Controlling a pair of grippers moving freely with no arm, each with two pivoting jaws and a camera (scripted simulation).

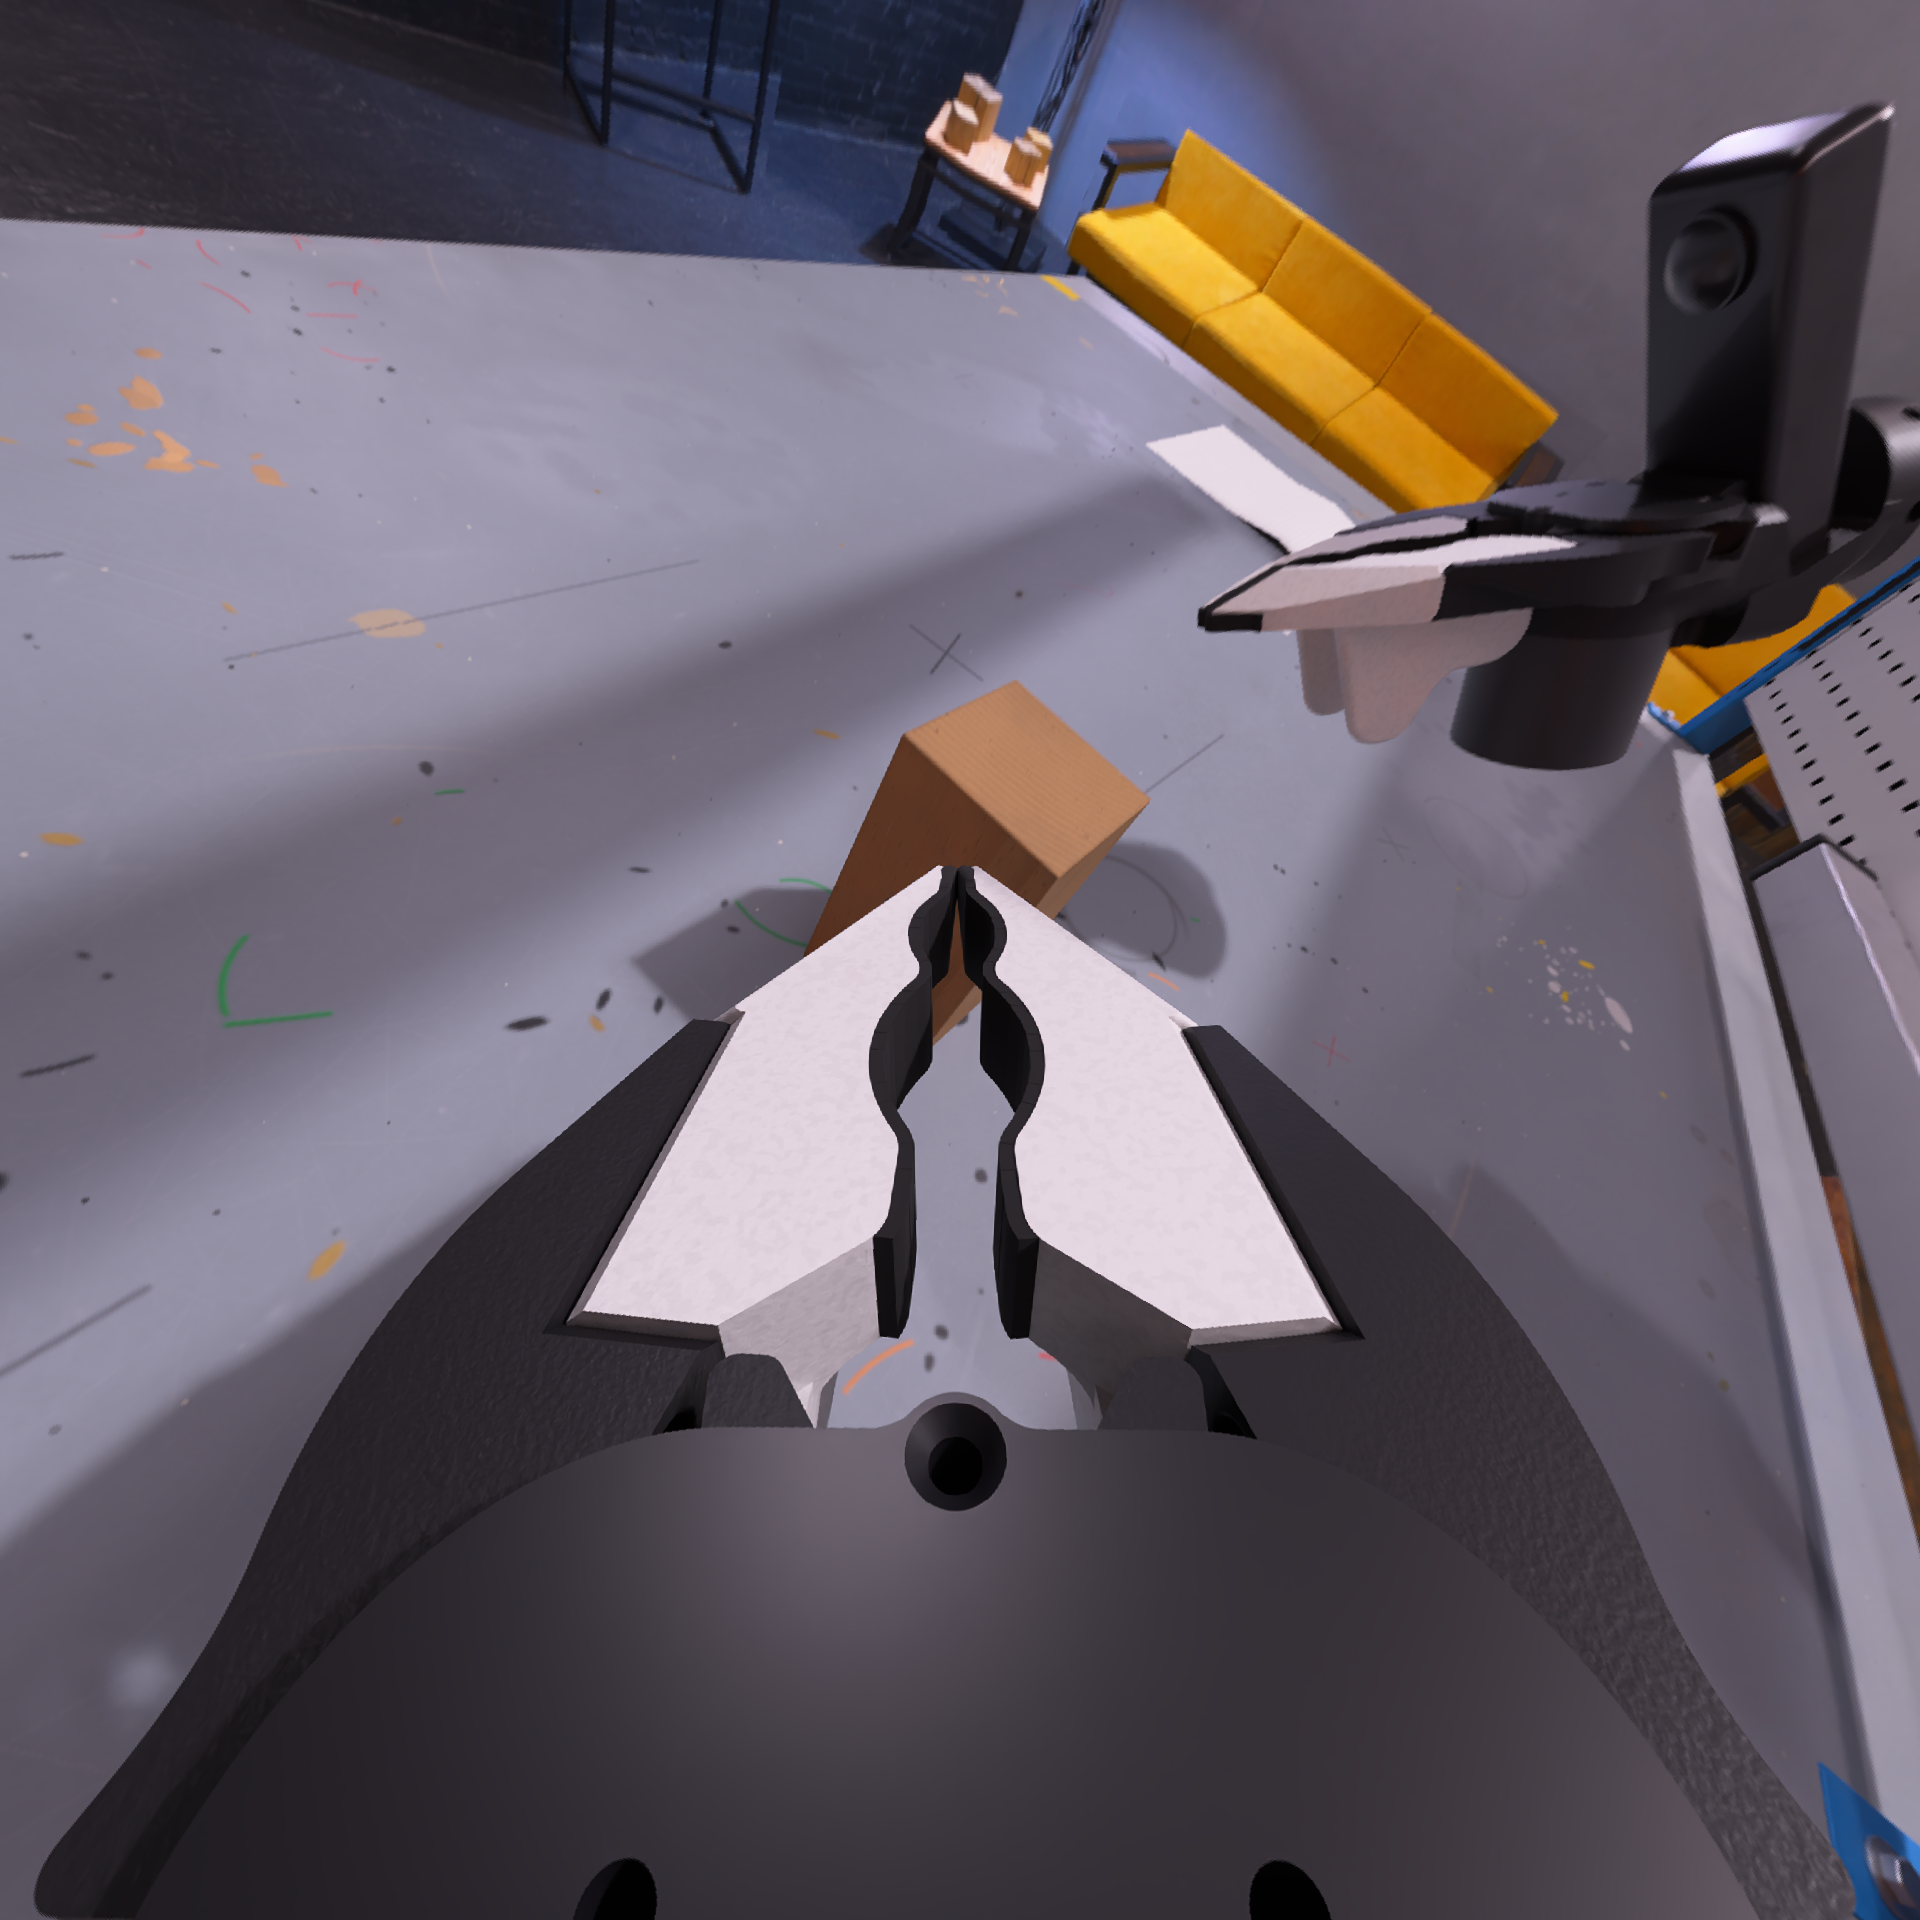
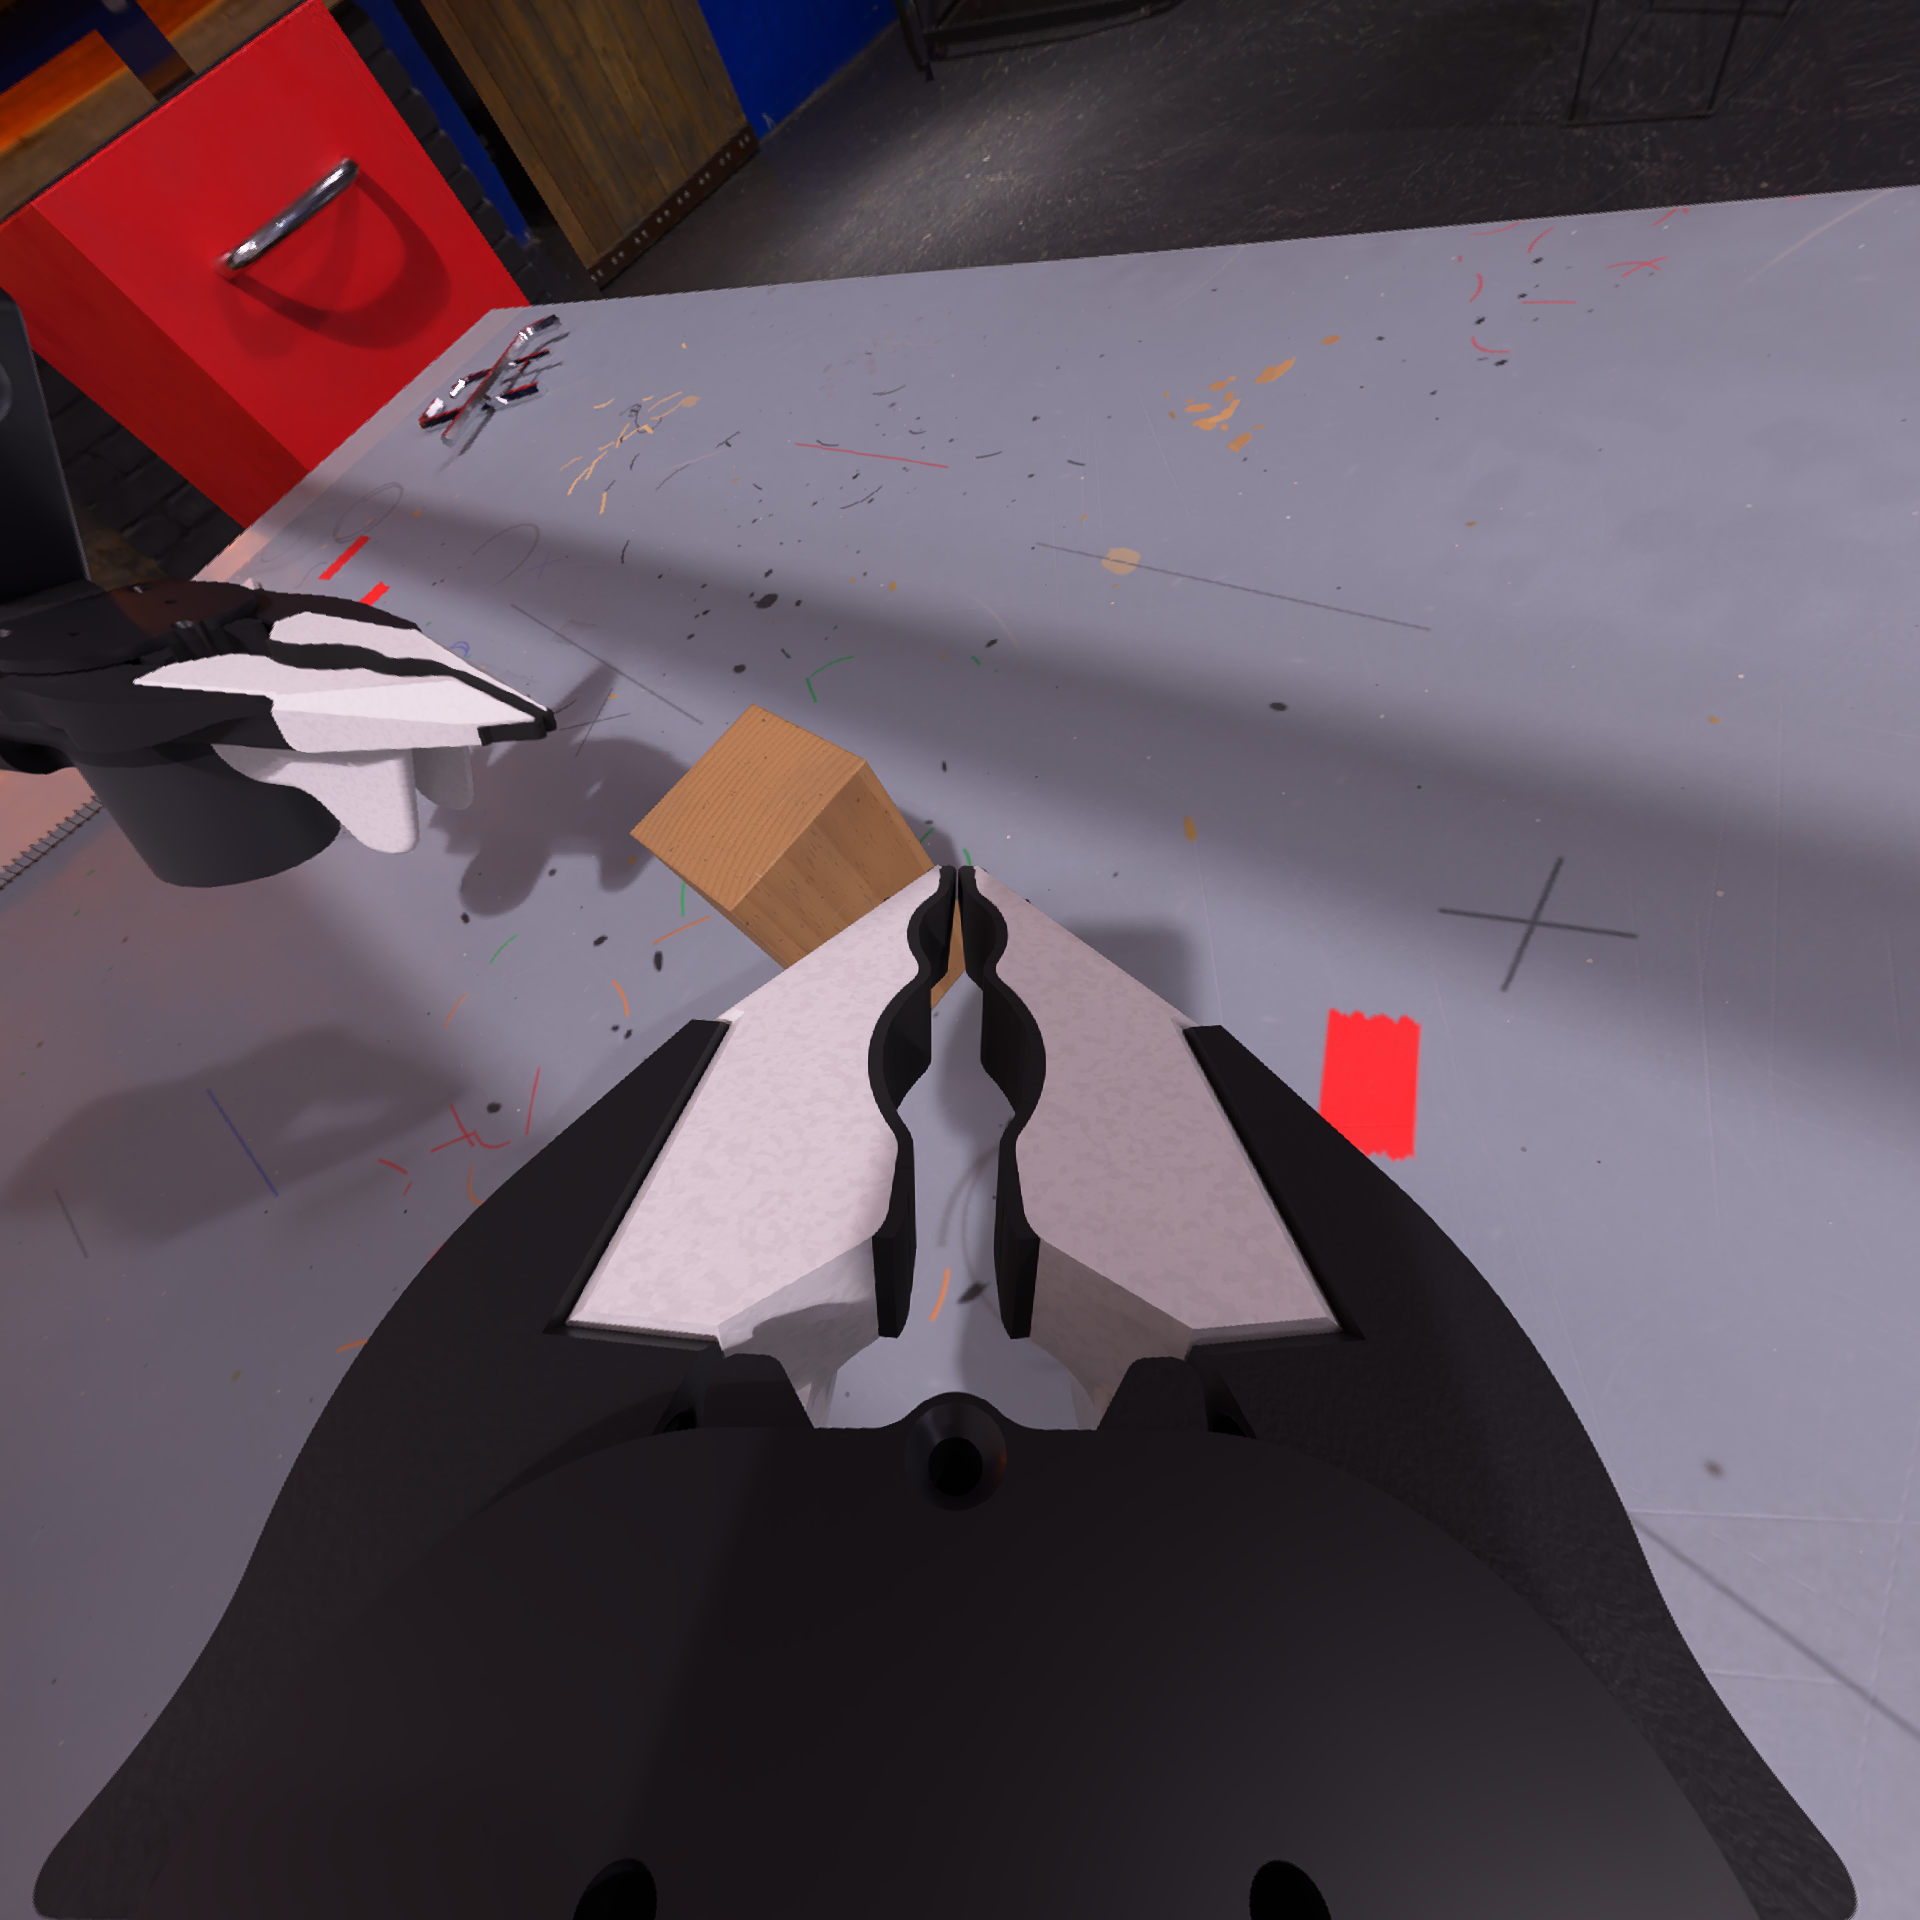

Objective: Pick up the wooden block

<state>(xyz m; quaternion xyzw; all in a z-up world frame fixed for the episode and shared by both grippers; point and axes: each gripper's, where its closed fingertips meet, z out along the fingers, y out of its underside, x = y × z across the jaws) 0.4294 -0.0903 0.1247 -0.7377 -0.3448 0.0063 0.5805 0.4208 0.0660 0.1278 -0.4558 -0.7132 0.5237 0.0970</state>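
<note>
A tall wooden block [image 1: 997, 790] stands upright on the grey, paint-flecked table [image 1: 520, 623]. In the left wrist view my left gripper [image 1: 956, 873] is shut and empty, its tips over the block's near side and above it. My right gripper [image 1: 1210, 615] hovers to the block's upper right, shut and empty. In the right wrist view the block [image 2: 769, 821] lies just left of my shut right gripper [image 2: 956, 873]. The left gripper [image 2: 545, 722] points in from the left, short of the block. Neither gripper holds the block.
A pair of pliers [image 2: 488, 379] lies near the table's far left corner, and a red tape patch [image 2: 1369, 1081] is on the right. A red cabinet [image 2: 249, 239] and a wooden crate [image 2: 592, 114] stand beyond the table. A yellow sofa [image 1: 1320, 322] and a perforated metal panel [image 1: 1849, 717] flank the other side.
</note>
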